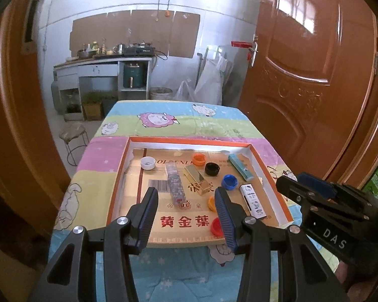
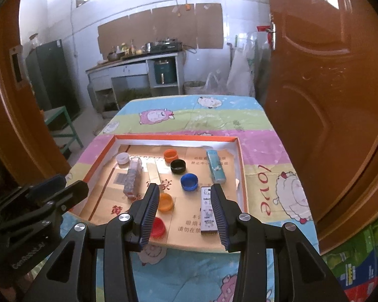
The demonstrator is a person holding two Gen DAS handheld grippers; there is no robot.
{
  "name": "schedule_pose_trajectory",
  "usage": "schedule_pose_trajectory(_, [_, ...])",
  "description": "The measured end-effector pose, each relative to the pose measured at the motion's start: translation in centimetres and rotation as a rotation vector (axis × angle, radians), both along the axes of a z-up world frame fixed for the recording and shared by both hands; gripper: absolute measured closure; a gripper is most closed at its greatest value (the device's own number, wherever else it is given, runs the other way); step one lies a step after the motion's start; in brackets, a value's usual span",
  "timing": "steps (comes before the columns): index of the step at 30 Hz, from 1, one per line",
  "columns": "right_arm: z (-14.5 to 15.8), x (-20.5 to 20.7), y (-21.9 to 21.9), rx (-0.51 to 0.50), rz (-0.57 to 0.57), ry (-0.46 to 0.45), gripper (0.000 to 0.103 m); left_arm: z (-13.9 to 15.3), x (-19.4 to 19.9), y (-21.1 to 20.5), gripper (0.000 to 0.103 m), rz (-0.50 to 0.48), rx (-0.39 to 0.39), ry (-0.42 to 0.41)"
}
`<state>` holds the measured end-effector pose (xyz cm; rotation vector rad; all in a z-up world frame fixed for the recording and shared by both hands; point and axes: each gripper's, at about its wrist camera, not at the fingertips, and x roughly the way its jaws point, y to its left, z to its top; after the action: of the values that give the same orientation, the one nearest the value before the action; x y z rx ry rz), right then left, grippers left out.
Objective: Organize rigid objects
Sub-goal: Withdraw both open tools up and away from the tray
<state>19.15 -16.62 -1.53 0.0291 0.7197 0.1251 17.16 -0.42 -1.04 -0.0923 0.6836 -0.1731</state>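
A shallow orange-rimmed cardboard tray (image 1: 128, 156) (image 2: 105, 148) lies on the table. In it are bottle caps: white (image 1: 147, 162), orange (image 1: 198, 158), black (image 1: 212, 168), blue (image 1: 229, 182), yellow-orange (image 2: 165, 202) and red (image 2: 158, 226). A clear patterned box (image 1: 176, 187), a gold bar (image 1: 198, 179), a teal tube (image 1: 240, 167) and a white printed box (image 1: 253, 200) lie among them. My left gripper (image 1: 186, 196) is open and empty above the tray's near edge. My right gripper (image 2: 182, 196) is open and empty, hovering near the white printed box (image 2: 207, 207).
The table has a striped cartoon-sheep cloth (image 1: 163, 120). A brown door (image 1: 302, 75) stands close on the right and a door frame (image 1: 12, 100) on the left. A stool (image 1: 73, 136) stands left of the table. A kitchen counter (image 1: 103, 63) is at the back.
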Motion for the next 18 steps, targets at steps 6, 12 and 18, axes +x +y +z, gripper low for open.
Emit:
schedule_pose_trajectory(6, [1.1, -2.5, 0.3, 0.0, -0.02, -0.033, 0.059, 1.2, -2.6, 0.0, 0.056, 0.068, 0.016, -0.031])
schedule_pose_trajectory(12, [2.8, -5.6, 0.7, -0.008, -0.047, -0.09, 0.059, 2.5, -5.9, -0.2, 0.056, 0.157, 0.094, -0.1])
schedule_pose_trajectory(18, [4.0, -8.4, 1.3, -0.017, -0.056, -0.136, 0.059, 3.7, -9.0, -0.1, 0.056, 0.203, 0.122, -0.16])
